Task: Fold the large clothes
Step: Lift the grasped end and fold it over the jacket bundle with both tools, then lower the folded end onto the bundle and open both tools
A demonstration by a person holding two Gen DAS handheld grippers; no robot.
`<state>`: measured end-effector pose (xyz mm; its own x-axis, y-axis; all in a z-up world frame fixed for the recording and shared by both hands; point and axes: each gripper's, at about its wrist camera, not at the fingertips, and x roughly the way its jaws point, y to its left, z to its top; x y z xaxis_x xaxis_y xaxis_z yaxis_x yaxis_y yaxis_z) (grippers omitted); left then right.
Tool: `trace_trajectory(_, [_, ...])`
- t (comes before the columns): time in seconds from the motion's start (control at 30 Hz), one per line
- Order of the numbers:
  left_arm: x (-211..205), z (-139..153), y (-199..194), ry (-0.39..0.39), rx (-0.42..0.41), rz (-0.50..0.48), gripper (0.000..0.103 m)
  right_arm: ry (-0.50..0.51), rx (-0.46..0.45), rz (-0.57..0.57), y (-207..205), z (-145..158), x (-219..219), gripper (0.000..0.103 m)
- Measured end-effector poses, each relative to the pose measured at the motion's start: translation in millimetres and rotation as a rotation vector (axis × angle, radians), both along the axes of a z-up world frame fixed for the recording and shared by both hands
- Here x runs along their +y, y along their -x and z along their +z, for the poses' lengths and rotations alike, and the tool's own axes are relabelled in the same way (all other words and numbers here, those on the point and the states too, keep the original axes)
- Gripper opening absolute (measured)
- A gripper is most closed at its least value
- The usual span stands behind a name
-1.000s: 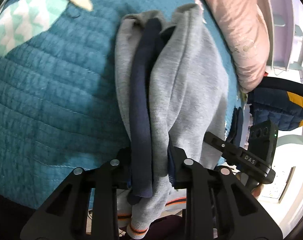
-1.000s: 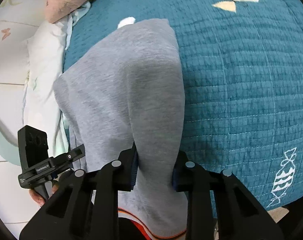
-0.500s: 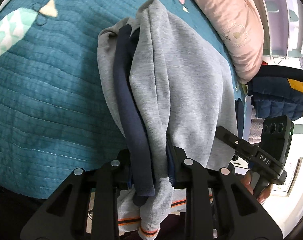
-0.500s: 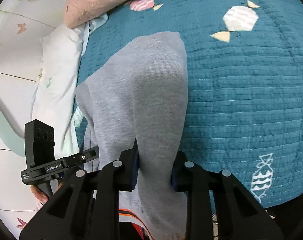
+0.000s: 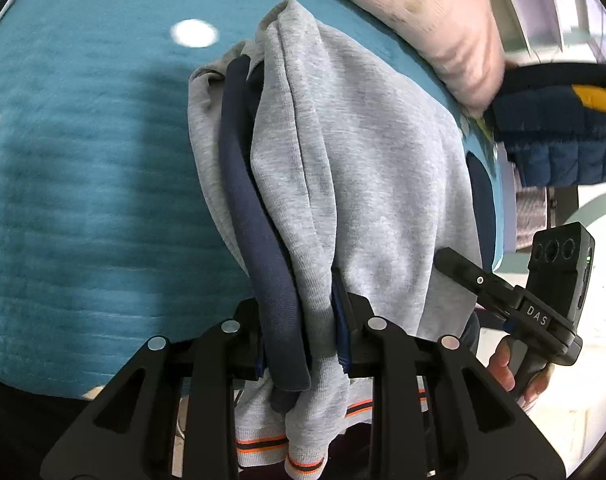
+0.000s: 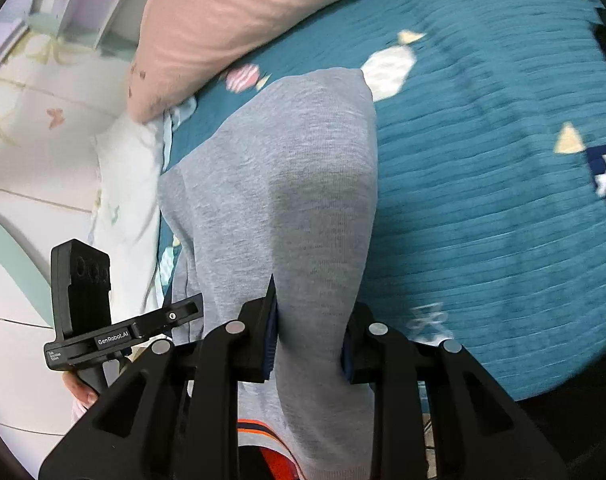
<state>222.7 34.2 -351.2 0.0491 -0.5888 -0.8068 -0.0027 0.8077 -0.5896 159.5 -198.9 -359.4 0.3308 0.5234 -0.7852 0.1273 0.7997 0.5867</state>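
A grey sweatshirt (image 5: 363,168) with a navy collar band (image 5: 259,240) and orange-striped cuffs (image 5: 303,464) hangs above the teal quilted bedspread (image 5: 83,180). My left gripper (image 5: 303,320) is shut on a bunched fold of it, navy band included. My right gripper (image 6: 309,332) is shut on another part of the grey sweatshirt (image 6: 287,184), which drapes forward over the bedspread (image 6: 483,200). Each gripper shows in the other's view: the right gripper (image 5: 543,300) to the right, the left gripper (image 6: 91,312) to the left.
A pink pillow (image 5: 423,20) lies at the head of the bed, also in the right wrist view (image 6: 243,12). A navy and yellow quilted item (image 5: 563,132) sits beyond the bed's right edge. A white pillow (image 6: 123,184) and a pale wall (image 6: 23,120) are at the left.
Both grippers have moved forward over the bed toward the pink pillow, carrying the sweatshirt with them. The grips have not changed.
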Motion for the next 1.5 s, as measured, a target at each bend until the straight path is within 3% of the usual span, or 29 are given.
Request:
trace_trajectory(0.17, [-73,19,-7,-0.050,-0.031,-0.103,0.024,0.026,-0.039,-0.032,19,15,-56,0.023])
trace_trajectory(0.5, [-218,38,-24,-0.047,-0.045,-0.262,0.024,0.055,-0.085,-0.140,47,47,-183,0.023])
trace_trajectory(0.77, [-360,52,-37,-0.034,-0.083,-0.396,0.024,0.150,-0.120,-0.237,67,82,-301,0.023])
trace_trajectory(1.0, [-470,46,-55,-0.042,-0.106,-0.474,0.024,0.247,-0.125,-0.290,66,99,-389,0.023])
trace_trajectory(1.27, [-544,4,-76,-0.024,-0.066,-0.446,0.024,0.287,-0.075,-0.343,52,67,-459,0.023])
trace_trajectory(1.37, [-565,-22,-77,-0.031,-0.036,-0.440,0.024,0.301,-0.023,-0.369,45,34,-478,0.023])
trace_trajectory(1.43, [-573,-43,-71,-0.076,-0.018,-0.456,0.024,0.312,0.049,-0.417,45,5,-490,0.023])
trace_trajectory(1.5, [-570,-51,-67,-0.070,-0.031,-0.434,0.025,0.262,0.039,-0.464,51,-8,-501,0.024])
